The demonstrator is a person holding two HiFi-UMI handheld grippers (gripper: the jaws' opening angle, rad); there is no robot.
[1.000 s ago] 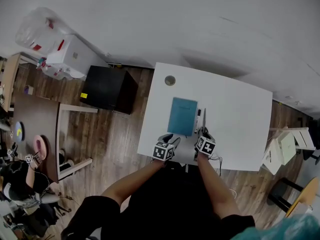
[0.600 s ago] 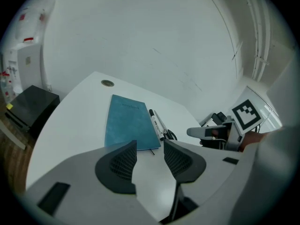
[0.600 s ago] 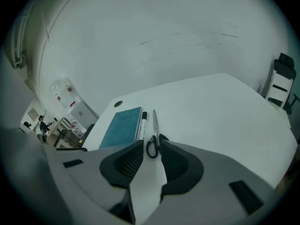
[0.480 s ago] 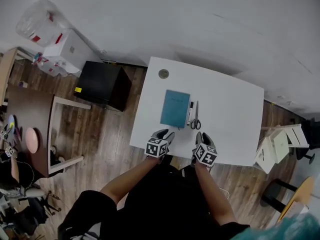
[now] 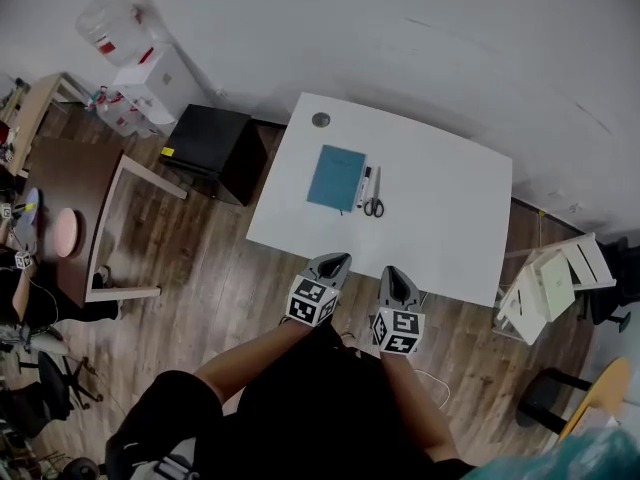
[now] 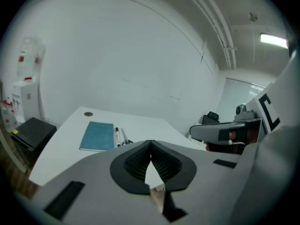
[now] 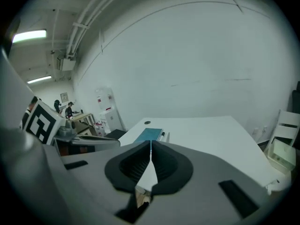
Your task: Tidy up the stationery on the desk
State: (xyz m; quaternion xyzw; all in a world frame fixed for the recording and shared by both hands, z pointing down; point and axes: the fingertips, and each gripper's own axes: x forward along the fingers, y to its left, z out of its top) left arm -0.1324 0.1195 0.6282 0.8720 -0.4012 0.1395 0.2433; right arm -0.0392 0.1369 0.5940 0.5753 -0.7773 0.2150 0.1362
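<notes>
A blue notebook [image 5: 336, 178] lies flat on the white desk [image 5: 450, 218], with a pen [image 5: 362, 186] and scissors [image 5: 373, 198] side by side along its right edge. Both grippers hang off the desk's near edge, close to my body. The jaws of my left gripper [image 5: 336, 261] have just been closing and now stand shut with nothing between them. My right gripper [image 5: 392, 273] has closed likewise and is empty. In the left gripper view the notebook [image 6: 98, 136] and pen [image 6: 117, 136] lie well beyond the shut jaws. The right gripper view shows the notebook [image 7: 149, 134] far ahead.
A round grommet [image 5: 320, 120] sits at the desk's far left corner. Left of the desk stand a black cabinet [image 5: 210, 148] and a water dispenser [image 5: 150, 78]; a wooden table [image 5: 70, 218] is further left. White folding furniture [image 5: 550, 283] stands at the right.
Both grippers have drawn back from the notebook's near edge, off the desk toward my body, and risen. Their jaws went from open to shut. Notebook, pen and scissors stay on the desk.
</notes>
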